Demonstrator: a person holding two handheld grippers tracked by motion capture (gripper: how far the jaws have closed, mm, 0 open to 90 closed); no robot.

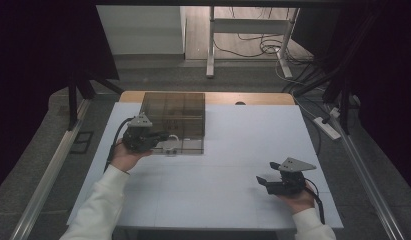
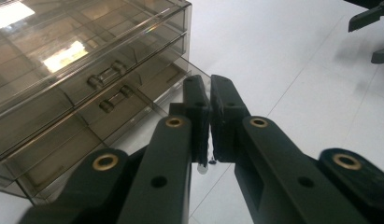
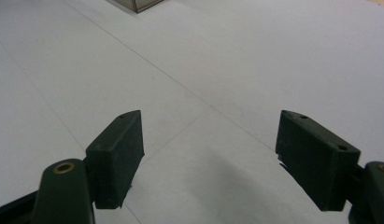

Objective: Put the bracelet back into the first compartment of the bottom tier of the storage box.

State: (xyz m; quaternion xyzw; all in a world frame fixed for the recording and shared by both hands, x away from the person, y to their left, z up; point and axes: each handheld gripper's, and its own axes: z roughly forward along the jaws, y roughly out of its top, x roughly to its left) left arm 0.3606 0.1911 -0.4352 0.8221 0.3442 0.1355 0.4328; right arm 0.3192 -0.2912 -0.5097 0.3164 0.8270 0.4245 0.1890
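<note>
Where our white sleeves come in at the near edge of the high view, we hold a pair of black tongs in each hand above the pale blue-white table (image 1: 218, 190). Nearest to us, toward the right corner, our right tongs (image 1: 265, 181) hover just over the bare table surface, well apart from everything else; in the right gripper view their two dark pads (image 3: 116, 158) stand wide apart with nothing between them, only table below. Farther out on the left, our left tongs (image 1: 163, 135) reach up to the front of the smoky brown, see-through plastic drawer box (image 1: 174, 116), which stands on the far left part of the table, its back near the far wooden edge. In the left gripper view the left tongs (image 2: 209, 116) are together, pressed nearly flat against each other, and we see a thin clear edge of the pulled-out lower drawer (image 2: 133, 112) right at their tips; whether that edge is truly pinched between them we cannot tell. That lower drawer juts out from the box front, while the drawer above it sits flush. Each drawer front carries a small clear bar handle (image 2: 106, 76). Beyond the table lie a grey floor, white table legs (image 1: 211, 45) and loose dark cables (image 1: 263, 46).
</note>
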